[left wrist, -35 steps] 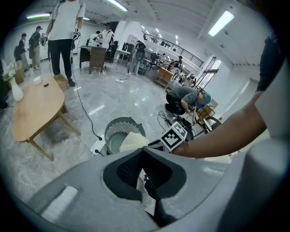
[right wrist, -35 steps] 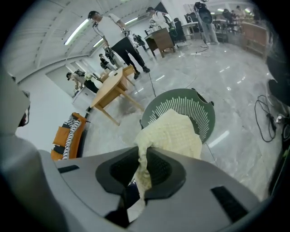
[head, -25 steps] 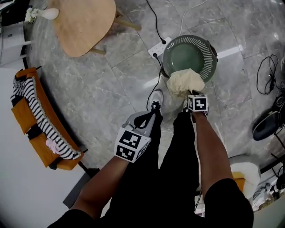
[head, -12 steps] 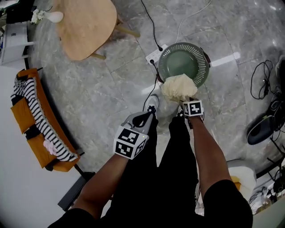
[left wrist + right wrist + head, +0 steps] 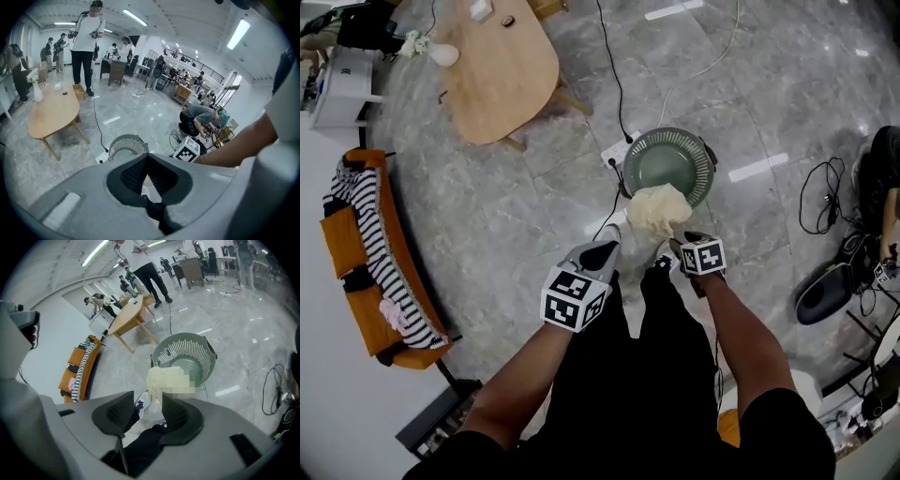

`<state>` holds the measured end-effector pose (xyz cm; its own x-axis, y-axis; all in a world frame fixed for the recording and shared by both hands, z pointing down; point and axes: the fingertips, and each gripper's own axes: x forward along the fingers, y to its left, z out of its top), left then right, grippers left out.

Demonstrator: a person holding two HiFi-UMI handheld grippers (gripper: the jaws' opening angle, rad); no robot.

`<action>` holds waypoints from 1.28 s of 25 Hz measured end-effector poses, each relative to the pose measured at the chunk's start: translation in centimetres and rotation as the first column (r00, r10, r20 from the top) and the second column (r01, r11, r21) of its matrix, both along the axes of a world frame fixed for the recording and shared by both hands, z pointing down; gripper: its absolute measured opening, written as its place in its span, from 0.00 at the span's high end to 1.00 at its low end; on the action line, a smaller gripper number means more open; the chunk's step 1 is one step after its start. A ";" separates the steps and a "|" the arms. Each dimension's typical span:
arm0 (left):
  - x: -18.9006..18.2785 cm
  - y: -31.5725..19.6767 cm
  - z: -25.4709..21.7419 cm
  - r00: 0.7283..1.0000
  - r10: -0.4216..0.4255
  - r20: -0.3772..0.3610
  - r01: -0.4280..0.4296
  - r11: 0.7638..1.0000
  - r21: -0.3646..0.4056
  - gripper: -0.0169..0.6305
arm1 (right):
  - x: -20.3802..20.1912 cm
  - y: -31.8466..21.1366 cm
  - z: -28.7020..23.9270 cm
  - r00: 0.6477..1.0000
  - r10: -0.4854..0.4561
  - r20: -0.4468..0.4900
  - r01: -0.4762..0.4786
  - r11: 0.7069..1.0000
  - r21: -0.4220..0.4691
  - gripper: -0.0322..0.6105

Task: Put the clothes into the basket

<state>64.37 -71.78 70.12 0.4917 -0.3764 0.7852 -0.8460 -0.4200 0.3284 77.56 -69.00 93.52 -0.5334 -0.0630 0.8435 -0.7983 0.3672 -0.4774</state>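
While slumped at the near rim of the basket (image 5: 705,164), pinch the soft, light, floppy-looking cream garment (image 5: 656,208) by a thick fold with the right gripper (image 5: 149,404), gaping yet closing on nothing, left gripper (image 5: 147,161) closed, empty.

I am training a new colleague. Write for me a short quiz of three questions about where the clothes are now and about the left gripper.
1. Where is the cream cloth in relation to the basket?
A. on the basket's bottom
B. at its near rim
C. far away from it
2. True or false: the left gripper holds a garment.
3. Fill the gap: the striped garment lies on the orange ____.

Key
1. B. The cloth covers part of the near rim.
2. False. Its jaws are together, with no cloth between them.
3. sofa
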 end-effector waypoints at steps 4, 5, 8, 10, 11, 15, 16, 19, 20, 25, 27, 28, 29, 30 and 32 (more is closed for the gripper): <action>0.0 0.9 -3.3 0.999 -0.039 -0.008 0.040 0.998 0.043 0.97 | 0.2 -0.8 -6.6 0.996 0.020 0.083 -0.026 0.997 0.075 0.89; -0.2 1.2 -4.1 0.999 -0.052 -0.008 0.052 0.997 0.052 0.97 | 0.0 -0.9 -8.3 0.993 0.026 0.112 -0.036 0.995 0.088 0.91; -0.5 1.9 -6.6 0.997 -0.077 -0.009 0.077 0.993 0.085 0.97 | -0.8 -1.1 -13.1 0.979 0.039 0.198 -0.065 0.990 0.123 0.93; -0.7 2.6 -8.2 0.997 -0.072 -0.012 0.073 0.992 0.102 0.97 | -1.9 -0.7 -16.4 0.969 0.031 0.246 -0.071 0.985 0.156 0.93; -0.8 3.0 -9.0 0.998 -0.065 -0.015 0.066 0.992 0.110 0.97 | -2.5 -0.4 -18.0 0.964 0.016 0.264 -0.065 0.982 0.177 0.93; -1.0 4.9 -11.7 0.999 -0.042 -0.030 0.046 0.988 0.148 0.97 | -4.1 1.0 -23.7 0.949 -0.023 0.313 -0.059 0.966 0.251 0.93; -1.1 5.4 -12.2 0.998 -0.042 -0.037 0.047 0.987 0.156 0.97 | -4.3 1.4 -24.8 0.945 -0.013 0.327 -0.075 0.964 0.255 0.93; -1.9 7.4 -13.6 0.997 -0.044 -0.060 0.054 0.982 0.180 0.97 | -4.9 3.1 -27.6 0.932 0.032 0.361 -0.129 0.960 0.247 0.93; -2.1 8.4 -14.0 0.997 -0.042 -0.067 0.054 0.981 0.187 0.97 | -5.0 3.9 -28.3 0.930 0.041 0.365 -0.140 0.958 0.251 0.93; -3.4 13.5 -15.5 0.996 -0.004 -0.088 0.022 0.979 0.204 0.97 | -5.9 8.0 -32.1 0.928 0.071 0.367 -0.191 0.934 0.302 0.93; -3.9 15.7 -16.3 0.995 0.012 -0.103 0.010 0.977 0.215 0.97 | -6.3 10.1 -33.5 0.924 0.078 0.374 -0.208 0.924 0.321 0.93; -4.1 16.8 -16.7 0.994 0.018 -0.111 0.007 0.975 0.222 0.97 | -6.6 11.2 -34.2 0.924 0.074 0.376 -0.209 0.919 0.334 0.93; -4.3 17.8 -17.0 0.993 0.023 -0.118 0.005 0.973 0.230 0.97 | -6.9 12.3 -34.7 0.925 0.067 0.374 -0.208 0.914 0.349 0.93; -4.5 18.7 -17.2 0.992 0.029 -0.123 0.001 0.972 0.237 0.97 | -7.2 13.3 -35.1 0.927 0.064 0.370 -0.208 0.907 0.366 0.93; -4.9 20.5 -17.5 0.990 0.045 -0.130 -0.011 0.969 0.248 0.97 | -7.6 15.1 -35.8 0.928 0.077 0.365 -0.225 0.895 0.385 0.93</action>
